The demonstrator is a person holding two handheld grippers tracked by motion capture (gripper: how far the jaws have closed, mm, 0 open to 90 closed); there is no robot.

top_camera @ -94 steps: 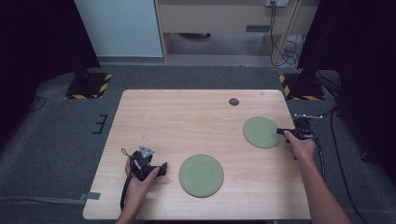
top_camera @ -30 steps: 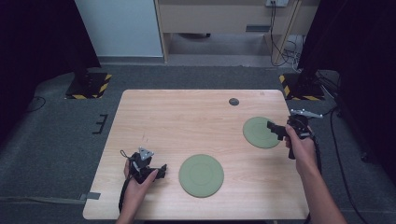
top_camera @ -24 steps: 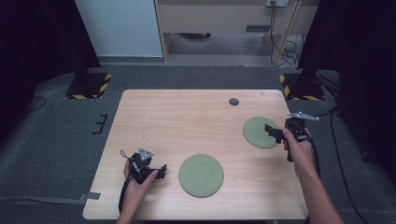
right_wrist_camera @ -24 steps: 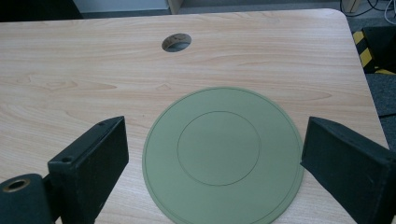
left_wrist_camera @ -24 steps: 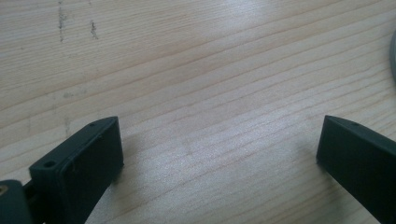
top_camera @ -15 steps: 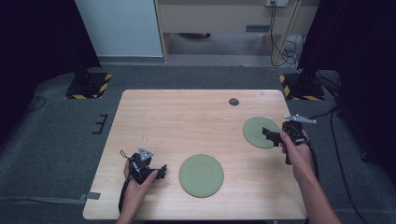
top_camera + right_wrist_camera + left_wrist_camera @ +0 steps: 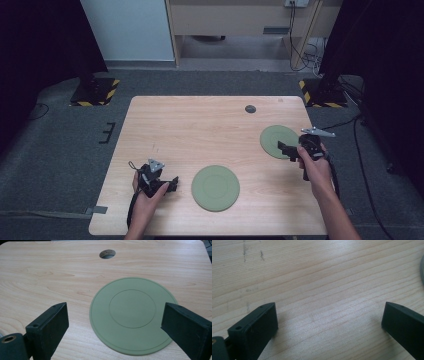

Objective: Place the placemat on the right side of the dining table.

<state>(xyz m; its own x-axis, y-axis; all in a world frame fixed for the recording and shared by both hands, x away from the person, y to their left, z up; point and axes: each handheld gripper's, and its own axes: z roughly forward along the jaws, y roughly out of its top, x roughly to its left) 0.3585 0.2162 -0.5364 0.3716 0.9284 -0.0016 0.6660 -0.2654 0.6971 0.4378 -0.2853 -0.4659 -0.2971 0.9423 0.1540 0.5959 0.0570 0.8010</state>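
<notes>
The smaller green plate lies flat on the right part of the counter, well in from the far edge, and nothing sits on it. In the right gripper view the same plate has a bare surface with a raised inner ring and lies between and just beyond the two black jaws, which stand wide apart and hold nothing. The right gripper hovers at the plate's near right rim, tips over or at the rim; whether they touch it cannot be told from above.

Judging by this, the work is at its start: the reach to the small plate is about done, but no grip has been taken, so closing on the rim, lifting and carrying all remain.

Nearer and toward the middle lies a larger green plate, also flat and bare, well apart from the small one. It looks a likely place to stack the small plate, though that is only a guess.

The left gripper rests low on the counter just left of the large plate, jaws spread wide over bare wood and holding nothing. A dark round cable hole sits near the far edge.
</notes>
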